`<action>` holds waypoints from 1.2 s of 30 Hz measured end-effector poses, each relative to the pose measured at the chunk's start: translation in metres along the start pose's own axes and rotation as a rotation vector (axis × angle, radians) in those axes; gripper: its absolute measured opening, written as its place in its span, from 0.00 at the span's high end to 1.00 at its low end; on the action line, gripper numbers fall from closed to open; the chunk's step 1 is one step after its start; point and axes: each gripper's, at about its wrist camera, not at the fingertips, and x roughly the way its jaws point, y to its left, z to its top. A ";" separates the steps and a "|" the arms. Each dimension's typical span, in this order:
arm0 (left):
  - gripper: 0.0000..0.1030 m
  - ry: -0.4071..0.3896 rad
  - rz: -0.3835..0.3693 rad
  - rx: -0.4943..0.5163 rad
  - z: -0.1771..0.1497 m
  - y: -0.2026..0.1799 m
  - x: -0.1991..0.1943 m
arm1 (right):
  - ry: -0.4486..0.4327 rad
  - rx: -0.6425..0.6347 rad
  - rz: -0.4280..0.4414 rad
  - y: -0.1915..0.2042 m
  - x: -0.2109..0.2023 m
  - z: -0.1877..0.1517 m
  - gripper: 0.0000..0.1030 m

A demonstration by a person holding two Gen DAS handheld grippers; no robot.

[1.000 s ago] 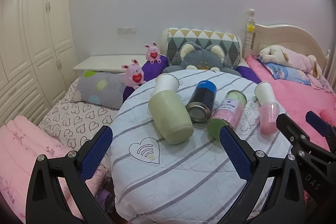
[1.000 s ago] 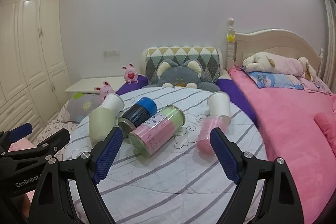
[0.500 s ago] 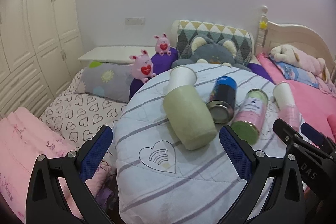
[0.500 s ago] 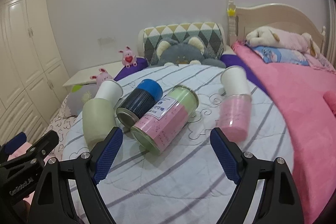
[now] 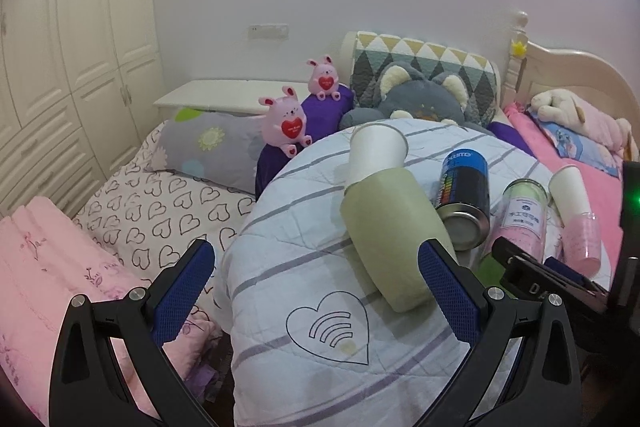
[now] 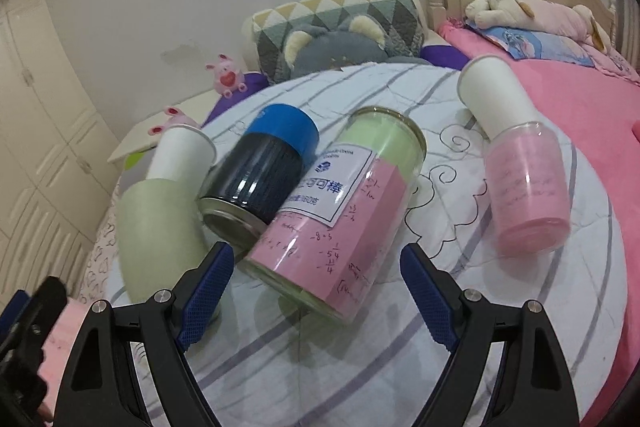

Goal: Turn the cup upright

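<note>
Several cups and cans lie on their sides on a round table with a striped cloth. A pale green cup with a white paper cup in its end lies in front of my open left gripper. In the right wrist view the green cup is at left, a blue-capped dark can and a clear jar with pink paper lie in the middle, and a pink plastic cup holding a white paper cup lies at right. My open right gripper hovers just before the clear jar.
Beds surround the table: a heart-print one at left, a pink one at right. Plush toys and a patterned cushion sit behind. A white wardrobe stands at far left. The right gripper's body shows in the left wrist view.
Both grippers have moved forward toward the table. The left one has shifted left so the green cup sits near its right finger. The right one has dropped closer to the clear jar.
</note>
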 end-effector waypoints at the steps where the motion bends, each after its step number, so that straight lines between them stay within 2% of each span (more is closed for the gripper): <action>1: 0.00 0.001 -0.002 -0.001 0.000 0.000 0.001 | 0.012 0.004 0.000 0.000 0.004 0.000 0.16; 12: 0.00 0.022 -0.012 0.010 -0.001 0.000 0.011 | 0.047 0.071 0.024 -0.003 0.016 0.001 0.16; 16: 0.00 0.027 -0.009 0.016 -0.003 0.000 0.011 | 0.053 0.070 0.005 -0.002 0.023 0.005 0.16; 20: 0.00 0.035 -0.011 0.019 -0.004 -0.001 0.012 | 0.052 0.097 0.060 -0.012 0.023 0.004 0.16; 23: 0.00 0.040 -0.013 0.019 -0.005 -0.003 0.012 | 0.040 0.081 0.070 -0.016 0.021 0.005 0.17; 36: 0.00 0.051 -0.028 0.015 -0.007 -0.014 0.000 | 0.092 -0.020 0.133 -0.028 0.005 -0.002 0.22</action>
